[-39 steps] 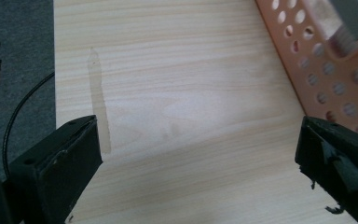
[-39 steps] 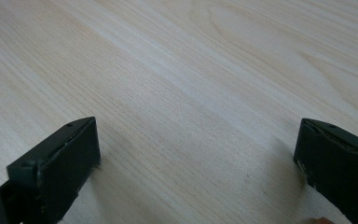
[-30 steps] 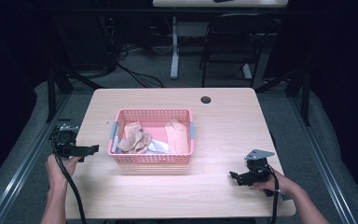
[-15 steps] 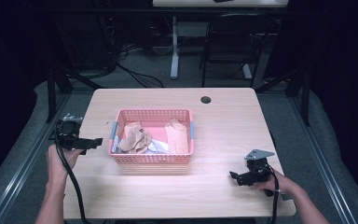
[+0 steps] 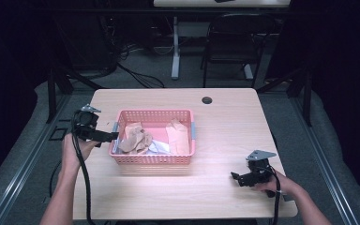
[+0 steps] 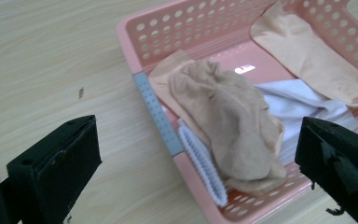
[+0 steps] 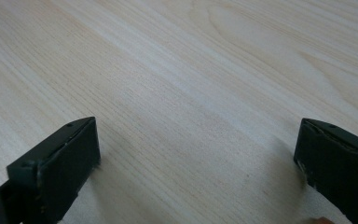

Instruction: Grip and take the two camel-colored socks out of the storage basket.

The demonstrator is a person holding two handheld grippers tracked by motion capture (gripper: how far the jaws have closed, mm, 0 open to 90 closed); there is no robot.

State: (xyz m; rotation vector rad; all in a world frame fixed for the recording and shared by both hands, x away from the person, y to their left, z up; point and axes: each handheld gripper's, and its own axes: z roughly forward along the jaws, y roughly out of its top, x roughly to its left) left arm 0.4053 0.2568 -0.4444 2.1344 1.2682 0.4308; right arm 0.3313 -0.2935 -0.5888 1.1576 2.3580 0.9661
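Since a second ago the left tongs [image 5: 107, 136] have travelled from the counter's left edge up and inward, and their tips now sit just at the left end of the pink basket [image 5: 153, 158]. The right tongs [image 5: 238, 178] have not moved; they stay low over the front right part of the counter [image 5: 225, 117]. The basket and what lies in it are unchanged.

The counter is a pale wooden top with a small dark round hole [image 5: 207, 100] near its far edge. The basket stands near its middle, a perforated pink tray with a grey handle strip on each short end. Inside it, a crumpled tan sock [image 6: 230, 123] lies heaped at the left end, partly over a white cloth [image 6: 303, 102], and a flatter peach sock [image 6: 307, 56] lies along the right side. A white ribbed edge [image 6: 200, 163] pokes out beside the grey strip, under the tan sock. The basket's left rim stands between the left tongs and the tan sock.

In the left gripper view the two black jaws stand wide apart, gripping nothing, aimed down at the basket's left end and the tan sock. The left hand [image 5: 77, 147] holds its tool raised, the forearm running in from the bottom edge. The right tongs are likewise spread wide and empty, over bare wood, with the right hand [image 5: 281, 185] resting near the counter's front right corner.
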